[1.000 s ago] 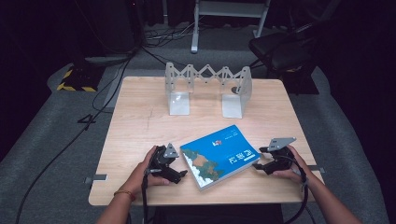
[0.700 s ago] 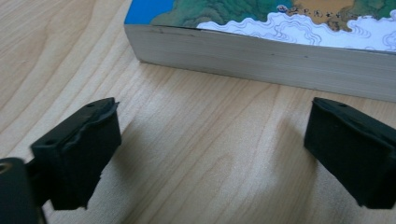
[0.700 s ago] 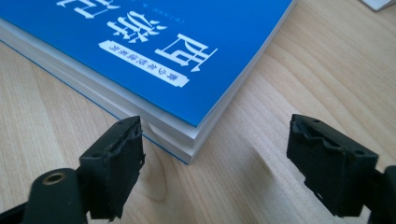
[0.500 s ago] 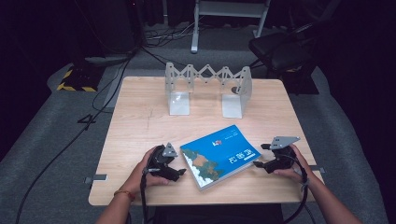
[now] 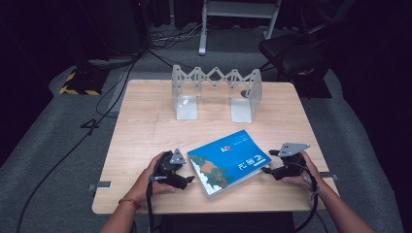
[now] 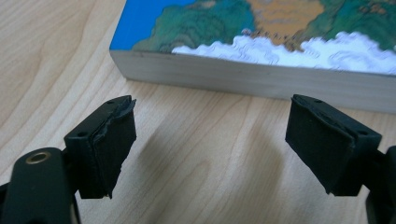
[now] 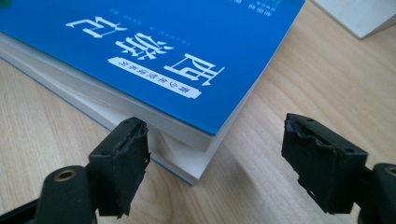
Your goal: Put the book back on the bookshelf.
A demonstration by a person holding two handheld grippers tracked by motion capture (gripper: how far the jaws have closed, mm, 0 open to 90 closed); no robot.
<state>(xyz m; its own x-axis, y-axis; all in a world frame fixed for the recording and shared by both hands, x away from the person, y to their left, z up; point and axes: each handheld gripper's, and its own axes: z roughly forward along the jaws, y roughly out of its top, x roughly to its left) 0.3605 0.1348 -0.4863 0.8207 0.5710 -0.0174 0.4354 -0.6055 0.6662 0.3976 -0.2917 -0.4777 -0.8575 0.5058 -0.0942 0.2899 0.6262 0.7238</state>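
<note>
1. High view: a thick blue paperback book (image 5: 228,162) with a green-and-white landscape on its cover lies flat and askew near the front edge of the light wooden counter (image 5: 145,131). The left tool (image 5: 187,180), black with a grey three-cornered plate, rests on the counter just beside the book's left corner, held in the person's left hand (image 5: 154,175). The right tool (image 5: 266,170) sits at the book's right corner, held in the right hand (image 5: 302,174). Farther back, well apart from the book, stands a grey metal folding rack (image 5: 216,92) with a zigzag lattice between two end plates (each has a flat foot on the wood).

2. Left gripper view: the left tool (image 6: 210,144) stands wide, nothing between its jaws but bare wood. The book's (image 6: 261,77) pale page edge runs across just beyond the jaw tips, apart from them.

3. Right gripper view: the right tool (image 7: 219,158) is also spread wide. The book's (image 7: 177,51) near corner, with white characters on its blue cover, juts into the gap; the left jaw stands right by the page edge (whether touching cannot be told), and the right jaw is clear of it.
</note>
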